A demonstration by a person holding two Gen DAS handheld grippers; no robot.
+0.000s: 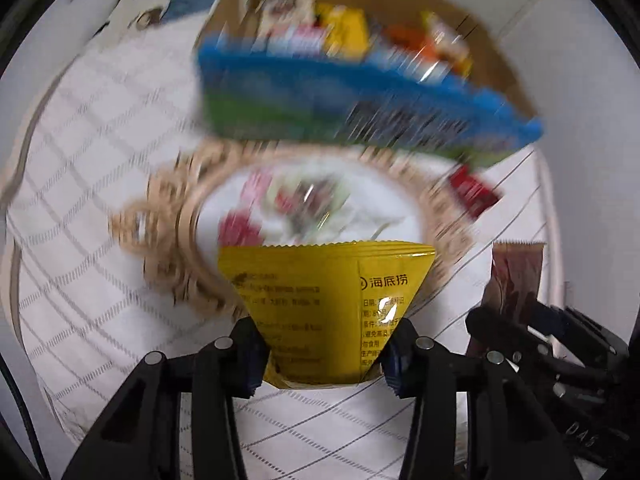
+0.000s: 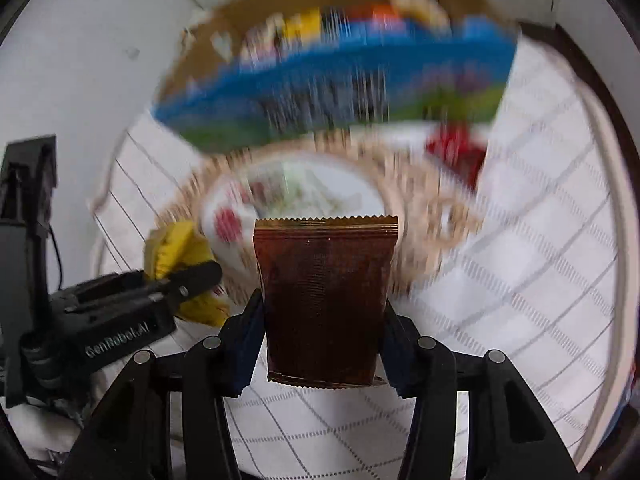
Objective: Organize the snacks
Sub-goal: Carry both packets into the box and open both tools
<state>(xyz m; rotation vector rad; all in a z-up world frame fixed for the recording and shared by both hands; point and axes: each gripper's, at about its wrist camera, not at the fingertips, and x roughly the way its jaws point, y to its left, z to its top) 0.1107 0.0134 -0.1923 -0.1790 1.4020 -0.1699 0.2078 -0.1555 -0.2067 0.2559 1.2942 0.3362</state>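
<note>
A yellow sachet [image 1: 328,312] was clamped between the nearly closed jaws of the left tongs [image 1: 326,354], and a brown sachet [image 2: 326,304] was pinched in the same way by the right tongs [image 2: 320,354]. Both packets were held clear of the checked cloth covering the surface [image 1: 100,160], just in front of a woven basket [image 1: 168,236].

Several small wrapped snacks were seen lying in the basket, though blur hid what they were. Beyond it, a cardboard box [image 1: 240,4] with a blue and green front was already stocked with a row of mixed packets. A red packet [image 1: 474,192] lay by the basket's far rim.

The sorting was judged to be well under way but unfinished: two sachets were yet to be placed, and the basket's contents and the red packet remained to be dealt with.
</note>
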